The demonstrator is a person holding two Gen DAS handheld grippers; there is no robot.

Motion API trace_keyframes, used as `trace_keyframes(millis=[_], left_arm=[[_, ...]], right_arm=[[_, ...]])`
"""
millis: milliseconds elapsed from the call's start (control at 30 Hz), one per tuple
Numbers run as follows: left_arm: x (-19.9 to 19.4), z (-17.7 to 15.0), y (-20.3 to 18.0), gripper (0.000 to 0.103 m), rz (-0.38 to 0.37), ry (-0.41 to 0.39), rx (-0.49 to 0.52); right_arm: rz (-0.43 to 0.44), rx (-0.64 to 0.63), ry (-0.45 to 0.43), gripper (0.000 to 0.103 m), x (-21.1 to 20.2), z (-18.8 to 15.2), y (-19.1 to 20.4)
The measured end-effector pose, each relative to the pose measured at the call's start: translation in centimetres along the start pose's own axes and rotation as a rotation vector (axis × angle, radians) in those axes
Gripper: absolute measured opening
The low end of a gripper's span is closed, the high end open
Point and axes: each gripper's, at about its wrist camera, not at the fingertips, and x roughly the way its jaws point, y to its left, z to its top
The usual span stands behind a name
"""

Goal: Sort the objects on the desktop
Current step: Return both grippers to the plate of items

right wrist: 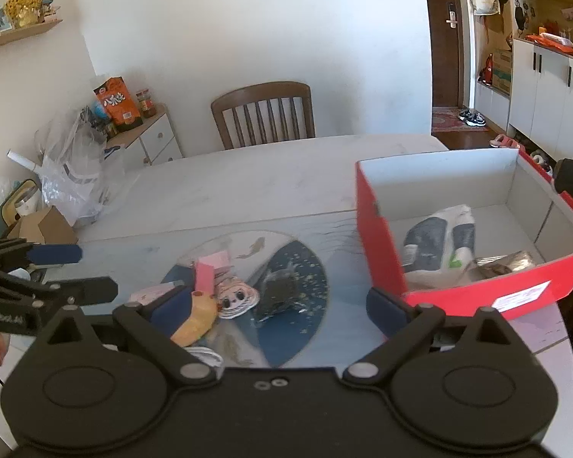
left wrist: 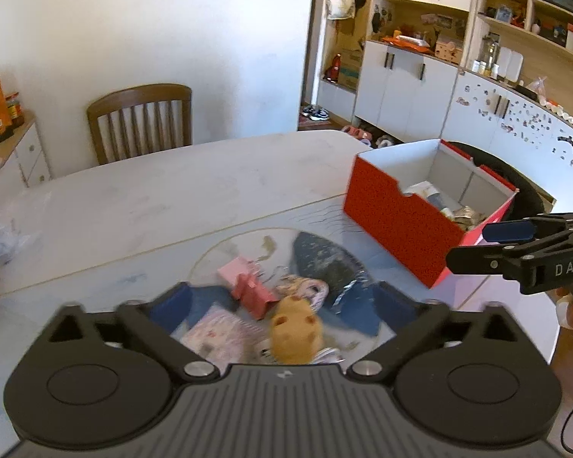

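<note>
A pile of small things lies on a printed desk mat (right wrist: 286,267): a yellow plush toy (left wrist: 295,334) (right wrist: 196,320), a pink binder clip (left wrist: 254,294) (right wrist: 204,274), a cartoon-face card (right wrist: 235,297) and a pink patterned notebook (left wrist: 217,334). My left gripper (left wrist: 282,307) is open and empty just above the pile. It also shows in the right wrist view (right wrist: 76,271). My right gripper (right wrist: 279,309) is open and empty over the mat. It also shows in the left wrist view (left wrist: 477,244), beside the red box (left wrist: 401,225) (right wrist: 477,290), which holds packets (right wrist: 439,244).
A wooden chair (right wrist: 263,114) stands at the table's far side. A clear plastic bag (right wrist: 76,168) and a cardboard box (right wrist: 46,227) sit at the table's left end. A low drawer unit (right wrist: 149,137) holds snack bags. Cupboards (left wrist: 408,87) line the right wall.
</note>
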Motion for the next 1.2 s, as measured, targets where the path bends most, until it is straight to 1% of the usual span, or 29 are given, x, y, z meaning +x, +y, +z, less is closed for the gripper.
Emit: trace_keyframes(millis=[167,400,567,667,933,1067,1200], left_arm=[[-0.1,-1.4,2.4,0.103,0.004,0.005,-0.001],[1.1,-3.3,4.4,0.103,0.008,0.025,0.029],[2.8,-4.2,5.2,0.103,-0.001,0.045,0.056],[3.9,-4.8,5.5,0.103,-0.003,0.053,0.077],[6.5,-5.7,6.0,0.103,-0.009,0.075,0.114],[7.7,-6.0,6.4,0.103,-0.020,0.091,0.108],[8.5,-6.2,6.6,0.103,-0.024,0.101,0.107]], right_arm=[[-0.012,0.003,0.010,0.099,1.2,-0.2,2.0],[-0.033,0.001,0.020,0.099,2.9,-0.5,4.4],[-0.052,0.001,0.043,0.099,4.4,-0.8,5.3],[-0.082,0.000,0.052,0.099,5.4,-1.0,5.8],[-0.095,0.009,0.067,0.098,8.0,-1.2,7.2],[-0.090,0.009,0.074,0.098,9.1,-1.3,8.3],[-0.102,0.013,0.103,0.098,10.3,-1.8,9.0]])
